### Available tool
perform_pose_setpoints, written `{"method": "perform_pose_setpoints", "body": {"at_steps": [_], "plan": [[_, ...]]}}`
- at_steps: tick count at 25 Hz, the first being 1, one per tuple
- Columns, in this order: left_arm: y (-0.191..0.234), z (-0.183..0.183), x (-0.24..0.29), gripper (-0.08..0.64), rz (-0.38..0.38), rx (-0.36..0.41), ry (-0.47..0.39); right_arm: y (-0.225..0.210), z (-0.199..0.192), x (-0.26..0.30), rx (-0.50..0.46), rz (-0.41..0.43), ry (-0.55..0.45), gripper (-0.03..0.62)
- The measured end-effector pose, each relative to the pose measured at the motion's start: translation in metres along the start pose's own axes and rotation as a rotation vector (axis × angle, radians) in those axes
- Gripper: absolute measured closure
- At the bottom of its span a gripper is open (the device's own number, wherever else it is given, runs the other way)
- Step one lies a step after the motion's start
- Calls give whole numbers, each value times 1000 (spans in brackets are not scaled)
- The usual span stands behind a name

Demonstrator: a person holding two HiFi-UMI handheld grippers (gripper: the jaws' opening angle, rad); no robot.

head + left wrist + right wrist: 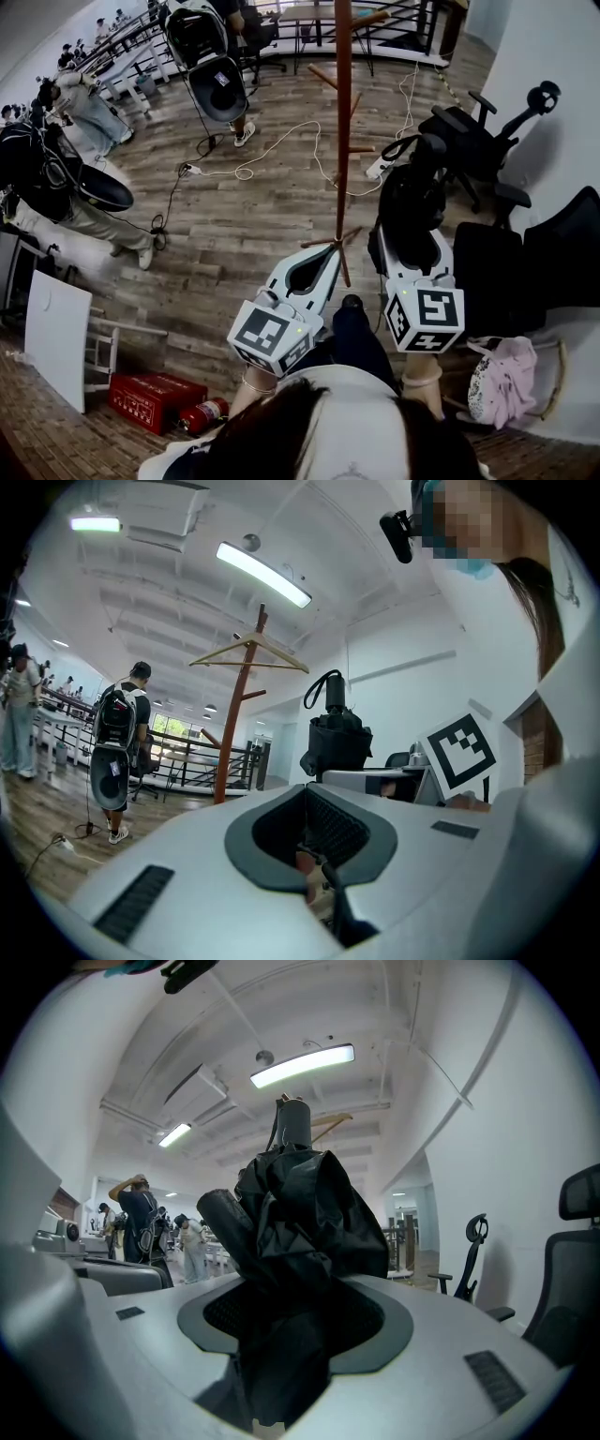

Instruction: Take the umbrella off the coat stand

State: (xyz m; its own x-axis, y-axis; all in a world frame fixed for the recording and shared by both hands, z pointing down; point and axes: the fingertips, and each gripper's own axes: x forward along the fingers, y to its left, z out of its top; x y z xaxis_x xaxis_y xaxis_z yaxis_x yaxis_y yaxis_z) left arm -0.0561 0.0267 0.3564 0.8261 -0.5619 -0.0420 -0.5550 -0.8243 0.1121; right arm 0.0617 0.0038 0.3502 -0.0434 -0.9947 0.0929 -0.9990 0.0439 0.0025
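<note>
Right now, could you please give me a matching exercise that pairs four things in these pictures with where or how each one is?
Things:
1. umbrella
2. coat stand
3. red box
4. left gripper

Places or states:
A. empty, jaws together
B. upright on the wooden floor
C. between the jaws of the right gripper
D. lying on the floor at the person's left

Pairs: 1-C, 2-B, 3-D, 4-A
</note>
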Motion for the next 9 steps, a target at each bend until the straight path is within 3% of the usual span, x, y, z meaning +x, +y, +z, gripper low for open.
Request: {"method": "perform_pose_setpoints", "body": {"at_steps": [9], "plan": [[7, -4, 7, 551, 4, -27, 12, -2, 1, 6, 4, 5, 6, 339]]}}
